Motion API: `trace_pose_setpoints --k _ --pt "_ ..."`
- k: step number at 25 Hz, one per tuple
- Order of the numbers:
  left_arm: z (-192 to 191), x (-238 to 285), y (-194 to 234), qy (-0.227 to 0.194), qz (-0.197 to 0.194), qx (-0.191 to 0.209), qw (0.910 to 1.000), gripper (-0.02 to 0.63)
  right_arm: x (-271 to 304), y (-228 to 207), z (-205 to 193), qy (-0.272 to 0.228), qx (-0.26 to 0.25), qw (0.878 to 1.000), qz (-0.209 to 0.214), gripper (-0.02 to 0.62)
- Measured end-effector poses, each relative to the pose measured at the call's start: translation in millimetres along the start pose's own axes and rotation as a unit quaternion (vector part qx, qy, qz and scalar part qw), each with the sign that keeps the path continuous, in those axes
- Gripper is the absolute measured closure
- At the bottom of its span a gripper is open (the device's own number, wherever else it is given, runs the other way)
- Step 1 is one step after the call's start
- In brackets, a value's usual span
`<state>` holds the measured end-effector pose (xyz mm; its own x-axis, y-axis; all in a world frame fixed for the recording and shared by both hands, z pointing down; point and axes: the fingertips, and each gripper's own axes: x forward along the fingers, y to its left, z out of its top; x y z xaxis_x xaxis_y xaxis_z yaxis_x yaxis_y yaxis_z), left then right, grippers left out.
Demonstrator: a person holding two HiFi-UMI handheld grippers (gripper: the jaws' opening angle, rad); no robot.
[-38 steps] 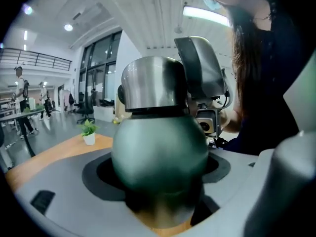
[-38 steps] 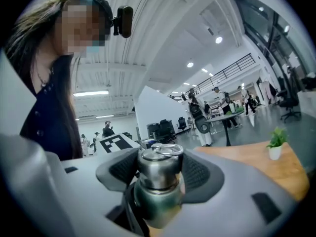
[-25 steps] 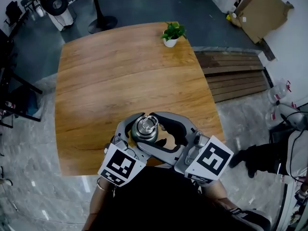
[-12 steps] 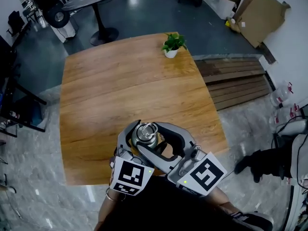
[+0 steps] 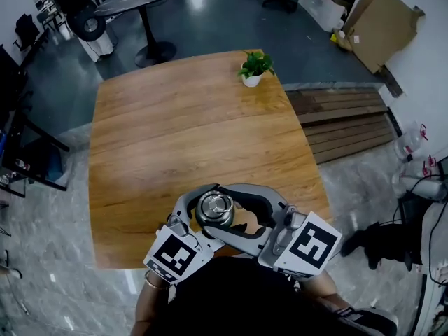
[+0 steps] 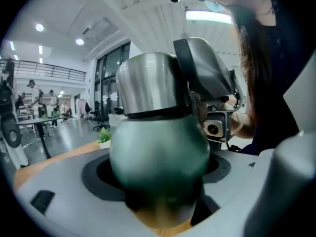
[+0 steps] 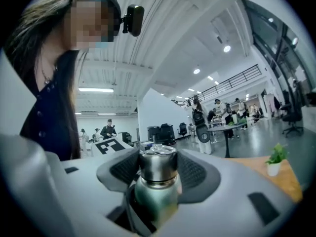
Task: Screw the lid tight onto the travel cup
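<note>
Head view shows a wooden table [image 5: 182, 131] with its whole top bare except for a small potted plant [image 5: 255, 67] standing at the far edge, toward the right corner. The travel cup [image 5: 210, 219] is held above the near edge of the table, just in front of the person's body, well apart from the plant. Between the cup and the far edge there is wide open wood. Past the left and right edges there is only grey floor [image 5: 42, 208], and wooden planks [image 5: 346, 121] lie on the floor near the right edge.

In the left gripper view the left gripper [image 6: 158, 181] is clenched around the round green body of the cup, and the body fills the space between its jaws. In the right gripper view the right gripper [image 7: 158, 174] grasps the steel lid [image 7: 158, 163]. The two ribbed pads [image 7: 123, 169] press on the lid from both sides. The lid sits on the neck of the cup, upright.

Compared with half a second before, the plant is almost at the same place in the head view, but the cup and both grippers are a little lower, closer to the near edge. The marker cube of the left gripper has moved slightly to the left, and the cube of the right gripper slightly to the right and up.
</note>
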<state>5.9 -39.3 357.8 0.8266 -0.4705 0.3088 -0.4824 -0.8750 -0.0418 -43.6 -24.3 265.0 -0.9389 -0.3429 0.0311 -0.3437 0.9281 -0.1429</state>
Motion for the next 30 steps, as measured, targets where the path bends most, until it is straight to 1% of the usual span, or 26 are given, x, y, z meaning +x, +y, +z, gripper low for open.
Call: trace_pose_setpoints --k 3,6,8,9,10,11,12,14,16,17,18,19,21,25,30 --pt "1.7 2.7 11.9 -0.002 0.041 -0.029 0.9987 0.192 3.5 -8.0 2.9 -0.012 -0.002 0.999 -0.037 0.351" --pt "5.1 4.6 22.6 -0.004 0.085 -0.059 0.9946 0.192 5.4 -14.5 7.6 -0.028 -0.006 0.997 -0.072 0.353" --pt "5.8 4.9 28.1 -0.001 0.113 -0.066 0.9914 0.192 5.8 -16.6 8.2 -0.028 -0.011 0.996 -0.087 0.353" --pt "5.7 4.8 28.9 -0.002 0.116 -0.066 0.9911 0.192 6.1 -16.6 7.5 -0.025 -0.013 0.996 -0.089 0.353" --pt "5.7 4.5 27.7 -0.007 0.107 -0.066 0.9920 0.192 6.3 -15.8 6.4 -0.020 -0.016 0.996 -0.084 0.353" --pt "6.3 4.0 24.6 -0.015 0.087 -0.066 0.9939 0.192 6.3 -14.3 4.6 -0.012 -0.018 0.997 -0.075 0.353" --pt "7.9 3.1 19.4 -0.027 0.056 -0.066 0.9958 0.192 6.0 -12.3 2.5 -0.003 -0.018 0.998 -0.061 0.353" --pt "12.5 0.3 4.4 -0.048 -0.017 -0.058 0.9970 0.192 4.3 -7.0 -0.8 0.010 -0.010 1.000 -0.024 0.351" --pt "11.4 -2.4 -10.2 -0.049 -0.078 -0.037 0.9950 0.192 2.8 -0.5 -3.3 0.019 -0.005 1.000 0.012 0.350" --pt "8.9 -3.0 -15.0 -0.044 -0.097 -0.027 0.9940 0.190 2.8 2.4 -4.8 0.023 -0.008 0.999 0.024 0.350" --pt "6.5 -3.0 -17.6 -0.039 -0.106 -0.020 0.9934 0.192 3.1 4.3 -6.1 0.027 -0.011 0.999 0.030 0.351" --pt "5.0 -2.7 -17.9 -0.035 -0.106 -0.017 0.9936 0.192 3.5 4.8 -7.1 0.029 -0.014 0.999 0.030 0.351" --pt "3.6 -0.6 -13.5 -0.029 -0.091 -0.020 0.9952 0.192 4.0 1.7 -7.7 0.031 -0.018 0.999 0.018 0.350" --pt "4.6 3.4 -0.7 -0.025 -0.050 -0.034 0.9979 0.192 5.5 -7.4 -5.4 0.019 -0.017 0.999 -0.019 0.353" --pt "9.5 5.4 13.9 -0.023 0.016 -0.064 0.9976 0.192 7.7 -14.9 0.9 -0.001 -0.008 0.998 -0.054 0.354"
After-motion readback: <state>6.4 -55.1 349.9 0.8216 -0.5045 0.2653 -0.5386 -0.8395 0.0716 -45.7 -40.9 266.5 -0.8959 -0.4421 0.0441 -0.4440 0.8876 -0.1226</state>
